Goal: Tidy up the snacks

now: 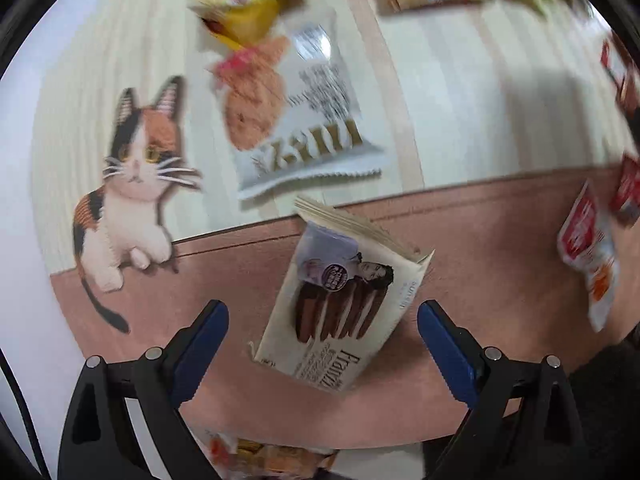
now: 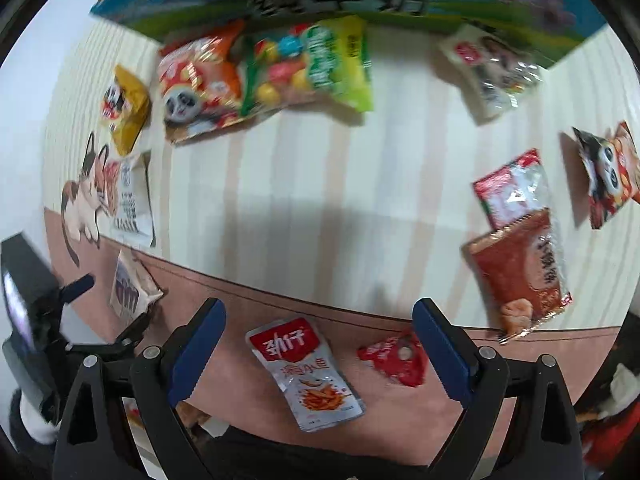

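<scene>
While snacks lie scattered around the box [image 2: 360,4], I've sorted nothing — left gripper [image 1: 322,344] wide over the wafer pack [image 1: 340,304], right gripper [image 2: 316,344] wide over the fish pack [image 2: 308,376].

snack packets [image 2: 306,372] scattered flat on mat [image 2: 400,208]

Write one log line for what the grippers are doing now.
left hand-held gripper: open over wafer pack | right hand-held gripper: open over silver packet | nothing held

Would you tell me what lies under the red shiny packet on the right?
Its lower end is overlapped, actually: the brown snack packet lies on the red packet, hiding that end. Beneath both, only the striped mat shows.
</scene>
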Demonstrator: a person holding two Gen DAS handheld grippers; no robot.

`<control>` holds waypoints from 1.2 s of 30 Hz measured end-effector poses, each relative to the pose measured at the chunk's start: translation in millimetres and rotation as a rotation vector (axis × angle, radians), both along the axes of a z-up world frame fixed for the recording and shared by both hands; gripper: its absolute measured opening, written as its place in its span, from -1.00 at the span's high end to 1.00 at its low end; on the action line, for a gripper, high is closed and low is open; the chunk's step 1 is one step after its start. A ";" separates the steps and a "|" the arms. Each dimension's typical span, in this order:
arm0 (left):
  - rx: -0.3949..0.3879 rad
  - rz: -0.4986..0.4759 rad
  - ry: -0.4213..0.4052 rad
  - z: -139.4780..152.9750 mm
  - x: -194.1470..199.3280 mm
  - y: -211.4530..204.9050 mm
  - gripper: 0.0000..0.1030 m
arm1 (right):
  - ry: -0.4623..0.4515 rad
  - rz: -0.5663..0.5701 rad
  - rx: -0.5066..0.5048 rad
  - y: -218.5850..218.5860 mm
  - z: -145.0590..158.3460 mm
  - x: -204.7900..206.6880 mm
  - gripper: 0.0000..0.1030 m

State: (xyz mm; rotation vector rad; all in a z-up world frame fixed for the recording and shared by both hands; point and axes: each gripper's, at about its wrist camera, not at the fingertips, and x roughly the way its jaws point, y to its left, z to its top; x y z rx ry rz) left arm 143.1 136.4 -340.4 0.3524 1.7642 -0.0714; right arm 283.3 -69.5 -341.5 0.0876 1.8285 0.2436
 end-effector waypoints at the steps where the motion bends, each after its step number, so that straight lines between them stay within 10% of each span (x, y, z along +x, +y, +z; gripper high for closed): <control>1: 0.001 -0.013 0.017 -6.5 -0.7 -1.4 -0.86 | 0.001 0.002 0.001 1.9 0.6 -0.5 -0.88; 4: -0.030 0.033 0.046 -14.9 -1.0 -1.1 -0.30 | 0.003 -0.008 0.005 -0.9 3.3 -0.7 -0.88; 16: -0.221 0.379 0.058 -6.1 26.0 -55.8 -0.26 | -0.014 -0.093 -0.128 -108.7 9.2 9.9 -0.88; 23: -0.196 0.336 0.041 -6.4 47.9 -103.2 -0.26 | 0.019 0.070 -0.225 -135.3 -24.0 13.7 -0.87; 28: -0.170 0.280 0.047 -6.1 46.2 -114.5 -0.27 | 0.022 0.111 -0.235 -128.2 -36.3 9.3 -0.38; 34: -0.200 0.301 0.092 -23.1 45.7 -116.9 -0.27 | 0.160 -0.316 -0.017 -165.0 -36.6 6.3 -0.24; 36: -0.217 0.305 0.106 -23.8 43.0 -115.5 -0.27 | 0.187 -0.358 0.033 -169.6 -39.0 6.4 -0.46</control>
